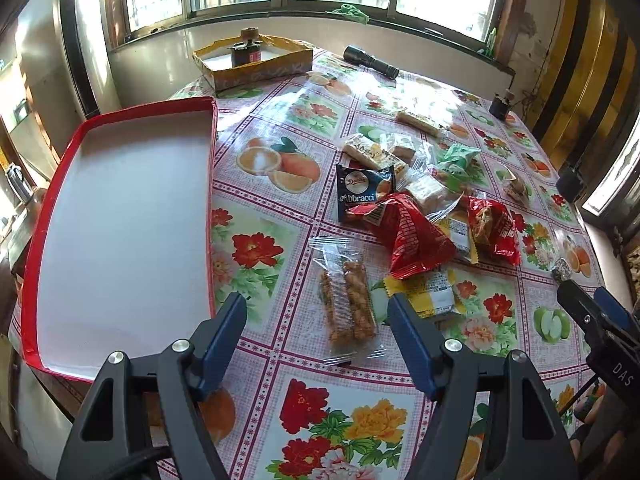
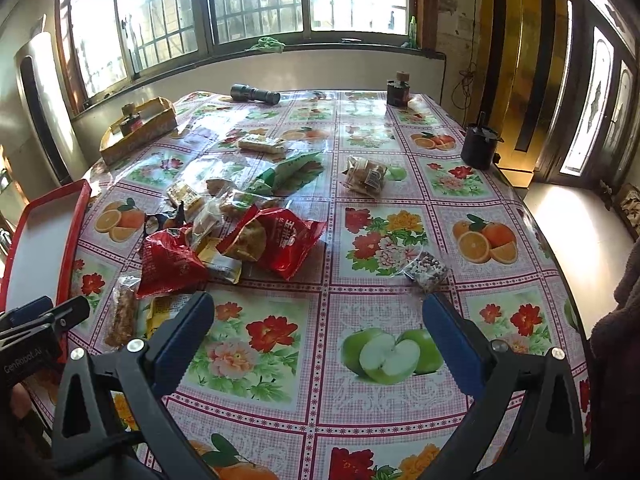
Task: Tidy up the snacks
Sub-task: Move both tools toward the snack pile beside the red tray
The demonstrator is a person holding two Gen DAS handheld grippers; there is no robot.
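A heap of snack packets lies mid-table: two red bags (image 1: 412, 236) (image 2: 280, 240), a dark blue Abbracci pack (image 1: 362, 192), a green pack (image 2: 288, 172), a yellow pack (image 1: 432, 296). A clear packet of twisted fried sticks (image 1: 348, 300) lies just ahead of my left gripper (image 1: 316, 308), which is open above the cloth. A red tray with a white floor (image 1: 120, 216) sits left of it with nothing inside. My right gripper (image 2: 316, 312) is open over bare cloth; a small clear packet of dark bits (image 2: 426, 270) lies by its right finger.
A yellow cardboard box (image 1: 256, 66) with a small jar stands at the far left edge. A black flashlight (image 2: 256, 94), a small dark jar (image 2: 398, 90) and a black cup (image 2: 480, 148) stand along the far and right sides. A dark sleeve (image 2: 616, 320) shows at right.
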